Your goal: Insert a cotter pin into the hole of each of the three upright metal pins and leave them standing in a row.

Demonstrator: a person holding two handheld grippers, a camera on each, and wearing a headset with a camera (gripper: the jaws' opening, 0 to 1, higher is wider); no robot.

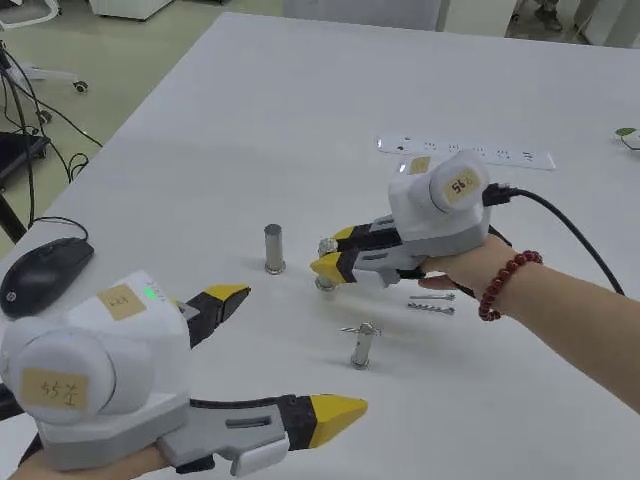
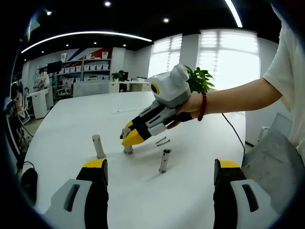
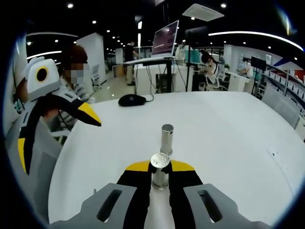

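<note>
One done, as I read it. The short silver metal pin (image 1: 362, 345) at lower centre of the head view carries a thin wire cotter pin (image 1: 358, 328) across its top, though it's too small to say it sits fully through. Two to go.

The bare silver metal cylinder (image 1: 274, 248) left of centre stands upright with nothing in it. Just right of it is the middle silver pin (image 3: 160, 160), and that's the one I'm on. My white-and-black right gripper (image 3: 160, 167) has its yellow-tipped jaws clamped on that pin just below the cap.

The pair of loose wire cotter pins (image 1: 432, 308) lies flat on the table beside my right hand, right of centre. Neither is picked up yet.

My white-and-grey left gripper (image 1: 287, 350) hangs at lower left with its jaws wide apart, holding nothing.

Room looks good — the white table top (image 1: 300, 120) runs bare toward the top of the frame, and its edge slants down the upper left, well clear of the pins. The black computer mouse (image 1: 45, 272) sits at the left edge. The white power strip (image 1: 465, 152) lies at upper right. The only snag I'd watch is the black cable (image 1: 570, 235) off the right gripper — it trails near the loose pins.
</note>
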